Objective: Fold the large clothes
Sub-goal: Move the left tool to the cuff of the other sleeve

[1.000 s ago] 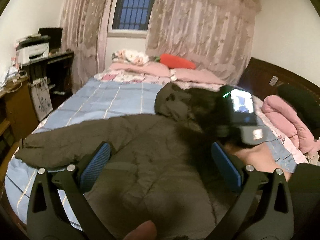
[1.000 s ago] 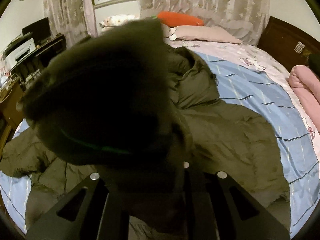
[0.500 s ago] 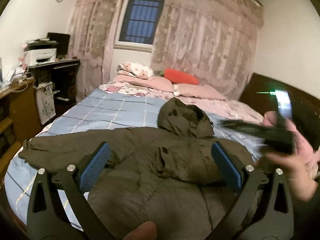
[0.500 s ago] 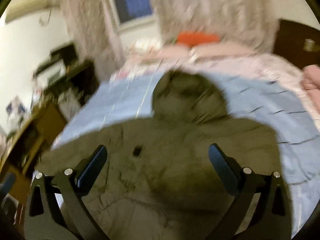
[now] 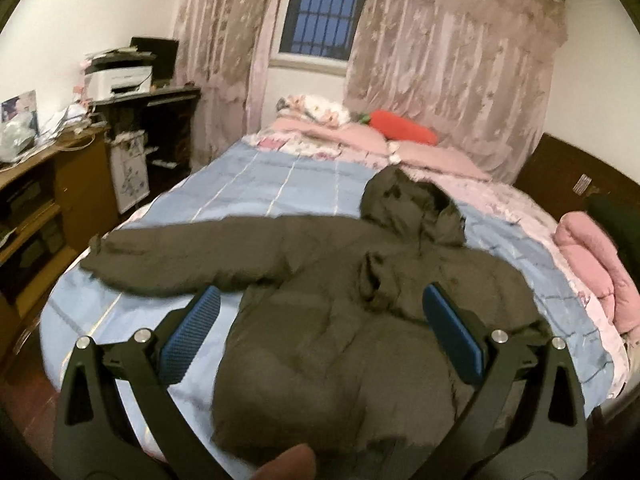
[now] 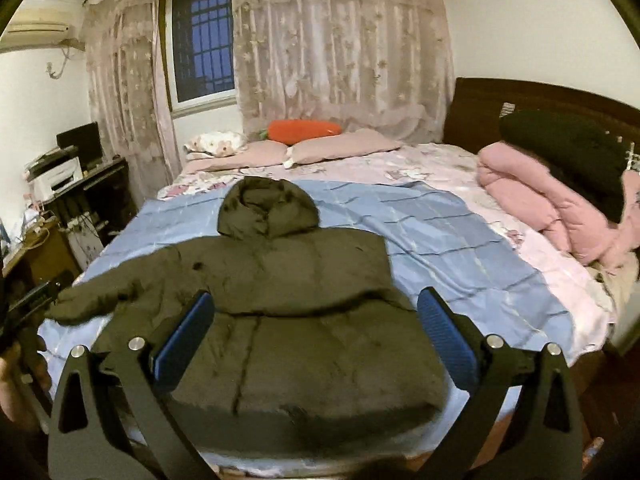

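Across the frame center in both wrist views lies a dark olive hooded jacket [image 6: 280,300], spread on the blue quilt [image 6: 460,240] of the bed, hood [image 6: 268,210] pointing toward the pillows at the top. Left view: one sleeve [image 5: 180,256] stretches out to the frame's left over the quilt, while the other side is folded in over the jacket's body w/ a rumpled flap [image 5: 384,280] near center-right. Right gripper [image 6: 314,336] hangs above the jacket's lower half, fingers spread wide, blue pads [image 6: 184,336] apart w/ nothing between them. Left gripper [image 5: 320,336] likewise wide, nothing clamped, over the jacket's hem area; a fingertip [image 5: 288,462] shows at bottom edge. Far left of the right view, a hand [image 6: 16,364] w/ the other tool is partly visible. Pink bedding [image 6: 552,208] sits at the right, an orange carrot-shaped pillow [image 6: 304,130] by the curtains, and a desk w/ printer [image 5: 120,78] at upper left.
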### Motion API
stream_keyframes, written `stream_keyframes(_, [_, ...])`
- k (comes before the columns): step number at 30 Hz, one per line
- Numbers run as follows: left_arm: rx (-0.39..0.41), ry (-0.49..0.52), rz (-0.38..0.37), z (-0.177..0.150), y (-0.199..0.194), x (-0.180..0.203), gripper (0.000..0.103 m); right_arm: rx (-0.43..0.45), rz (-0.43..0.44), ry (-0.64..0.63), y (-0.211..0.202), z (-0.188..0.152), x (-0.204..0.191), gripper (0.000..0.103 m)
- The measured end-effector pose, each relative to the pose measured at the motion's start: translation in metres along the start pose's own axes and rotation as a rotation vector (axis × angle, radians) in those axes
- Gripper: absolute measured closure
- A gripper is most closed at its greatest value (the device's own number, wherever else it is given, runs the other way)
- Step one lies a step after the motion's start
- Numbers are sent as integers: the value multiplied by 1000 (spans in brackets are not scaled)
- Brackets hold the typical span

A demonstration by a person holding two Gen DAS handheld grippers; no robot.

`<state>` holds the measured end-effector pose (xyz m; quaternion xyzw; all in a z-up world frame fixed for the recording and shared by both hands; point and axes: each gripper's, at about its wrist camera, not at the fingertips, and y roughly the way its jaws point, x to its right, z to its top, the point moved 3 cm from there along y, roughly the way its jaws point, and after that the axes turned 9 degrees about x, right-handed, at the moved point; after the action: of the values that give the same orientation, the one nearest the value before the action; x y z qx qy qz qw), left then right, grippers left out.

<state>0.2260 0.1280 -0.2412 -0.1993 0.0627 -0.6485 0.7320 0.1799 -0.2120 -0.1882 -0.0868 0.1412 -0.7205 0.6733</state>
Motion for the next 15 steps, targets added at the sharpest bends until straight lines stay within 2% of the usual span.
stream_keyframes(6, [-39, 40, 64, -16, -46, -13, 2, 91, -35, -96, -48, 5, -1, 1])
stream_keyframes(12, [-23, 135, 124, -14, -92, -21, 2, 105, -30, -121, -68, -1, -2, 1])
stream_keyframes(15, [-29, 162, 158, -12, -104, -26, 2, 89, -29, -87, -70, -5, 3, 1])
